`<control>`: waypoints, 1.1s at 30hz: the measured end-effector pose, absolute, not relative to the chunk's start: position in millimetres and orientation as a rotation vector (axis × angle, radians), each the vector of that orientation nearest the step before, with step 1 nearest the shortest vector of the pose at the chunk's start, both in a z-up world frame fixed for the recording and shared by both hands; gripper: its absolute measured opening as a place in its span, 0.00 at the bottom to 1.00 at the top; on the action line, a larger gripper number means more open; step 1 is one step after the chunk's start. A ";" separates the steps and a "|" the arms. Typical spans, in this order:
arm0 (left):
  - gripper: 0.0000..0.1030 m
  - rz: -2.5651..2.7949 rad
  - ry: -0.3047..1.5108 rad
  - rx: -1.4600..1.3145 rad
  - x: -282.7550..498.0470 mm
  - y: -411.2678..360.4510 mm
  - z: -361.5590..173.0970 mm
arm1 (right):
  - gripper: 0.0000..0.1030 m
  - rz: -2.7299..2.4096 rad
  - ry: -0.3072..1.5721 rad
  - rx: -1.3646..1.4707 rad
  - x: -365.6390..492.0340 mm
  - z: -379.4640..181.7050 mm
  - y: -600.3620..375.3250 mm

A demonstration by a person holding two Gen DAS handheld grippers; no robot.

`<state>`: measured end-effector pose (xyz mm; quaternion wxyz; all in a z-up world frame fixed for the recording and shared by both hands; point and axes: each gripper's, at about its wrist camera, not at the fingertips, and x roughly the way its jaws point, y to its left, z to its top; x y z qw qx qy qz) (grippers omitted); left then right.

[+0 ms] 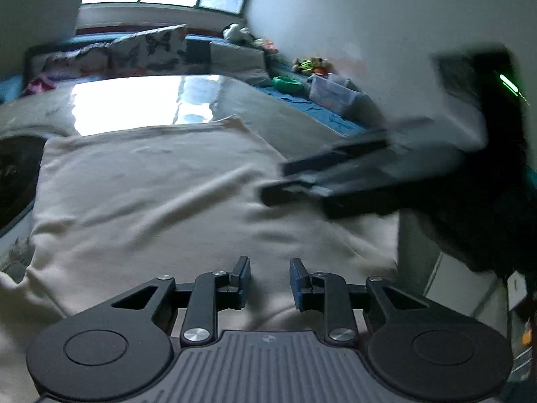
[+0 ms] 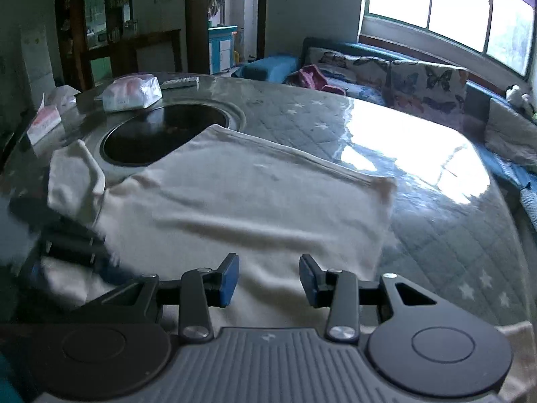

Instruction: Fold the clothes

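A: Quilting covers the whole table (image 2: 419, 235), grey with small white stars, under a glossy clear sheet that throws back a wide glare from the window (image 2: 446, 3).

B: And the dark disc (image 2: 164, 137) sunk in the top?

A: Round, black and shiny, set in a grey ring on the far left side. The cream garment (image 2: 235, 208) lies spread flat in the middle of the table, and its far corner overlaps the rim of that disc. A sleeve (image 2: 74, 174) sticks out on the left, just beside the ring.

B: What else sits on the table?

A: Past the disc there is a soft pack of tissues (image 2: 132, 92), and at the left edge a tissue box (image 2: 45, 121).

B: The room?

A: A sofa with butterfly-print cushions (image 2: 426, 77) runs under the window, with a blue cover and some toys at the end. Dark wooden shelving (image 2: 100, 27) stands at the back left.

B: Grippers?

A: The left gripper (image 1: 269, 278) hovers over the near part of the garment, its blue pads apart with only cloth below them, gripping nothing. The right gripper (image 2: 269, 277) does the same from its side, released and empty. In the left view the right gripper is a dark blur over the cloth's right edge.
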<state>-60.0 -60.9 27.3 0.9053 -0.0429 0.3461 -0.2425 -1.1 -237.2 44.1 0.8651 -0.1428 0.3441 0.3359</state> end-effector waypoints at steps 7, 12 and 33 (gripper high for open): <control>0.30 -0.540 0.710 -0.098 -64.2 -64.2 24.9 | 0.39 0.717 0.761 -0.310 37.1 24.5 -203.4; 0.30 -0.554 0.713 -0.123 -65.2 -61.2 23.0 | 0.39 0.719 0.755 -0.302 54.3 19.7 -195.9; 0.33 -0.584 0.716 -0.181 -65.1 -53.2 20.0 | 0.42 0.700 0.772 -0.320 125.6 20.2 -161.0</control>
